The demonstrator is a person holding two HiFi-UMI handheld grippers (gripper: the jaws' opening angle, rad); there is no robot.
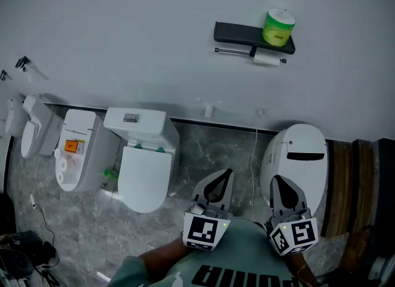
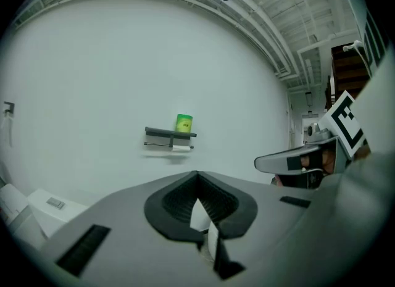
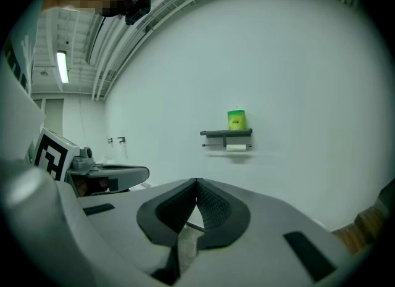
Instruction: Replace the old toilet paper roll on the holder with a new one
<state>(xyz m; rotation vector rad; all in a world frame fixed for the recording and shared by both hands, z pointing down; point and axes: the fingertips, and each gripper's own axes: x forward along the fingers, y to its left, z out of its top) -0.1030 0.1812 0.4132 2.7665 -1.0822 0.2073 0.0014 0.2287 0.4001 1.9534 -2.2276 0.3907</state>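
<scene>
A black wall holder [image 1: 247, 34] hangs high on the pale wall, far ahead of both grippers. A new roll in green wrapping [image 1: 279, 28] stands on its shelf at the right end. The old, nearly spent white roll [image 1: 266, 60] sits on the bar beneath. The same holder [image 2: 170, 134] [image 3: 226, 133], green roll [image 2: 183, 123] [image 3: 236, 120] and old roll [image 2: 181, 148] [image 3: 236, 147] look small in both gripper views. My left gripper [image 1: 229, 172] [image 2: 197, 174] and right gripper [image 1: 276, 179] [image 3: 197, 181] are held low, close to my body, both shut on nothing.
Below the holder a white toilet [image 1: 145, 162] stands against the wall, with a white unit [image 1: 77, 150] and another fixture [image 1: 31, 128] further left. A rounded white appliance [image 1: 296, 153] stands on the right beside wooden planks [image 1: 355, 181]. Cables [image 1: 24, 245] lie at lower left.
</scene>
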